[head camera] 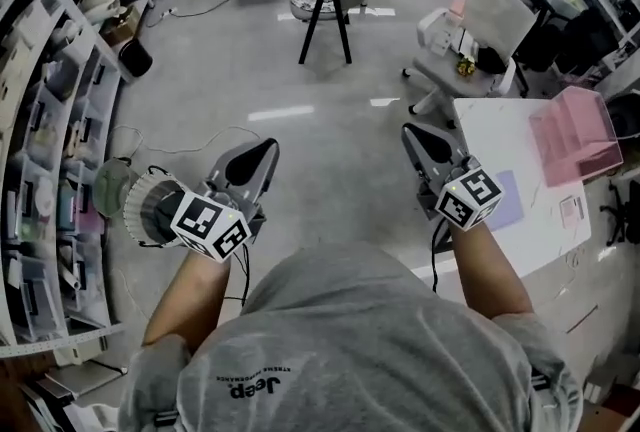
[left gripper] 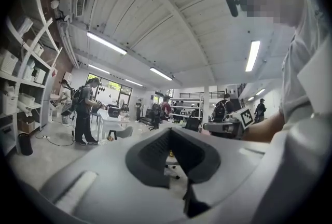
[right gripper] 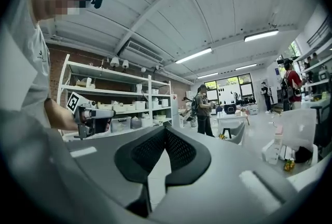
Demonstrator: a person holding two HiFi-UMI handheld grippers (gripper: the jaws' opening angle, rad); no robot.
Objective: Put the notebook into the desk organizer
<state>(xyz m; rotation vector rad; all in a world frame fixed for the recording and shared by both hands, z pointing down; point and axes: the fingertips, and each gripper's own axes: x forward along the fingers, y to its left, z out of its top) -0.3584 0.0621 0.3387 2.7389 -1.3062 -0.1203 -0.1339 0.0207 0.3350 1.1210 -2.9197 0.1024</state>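
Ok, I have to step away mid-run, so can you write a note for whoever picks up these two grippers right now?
Left gripper: shut, empty, held level over the floor.
Right gripper: shut, empty, level, beside the left edge of the white table.
Things: the pale purple notebook lies flat on the table, just right of the right gripper; the pink desk organizer stands further right on it.
Done: nothing, the notebook is not yet picked up.
Left: turn to the table, grasp the notebook, put it into the organizer.

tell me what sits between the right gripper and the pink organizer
In the head view, only a strip of floor and bare white tabletop lie between the right gripper and the pink organizer; the pale purple notebook lies nearer the person.
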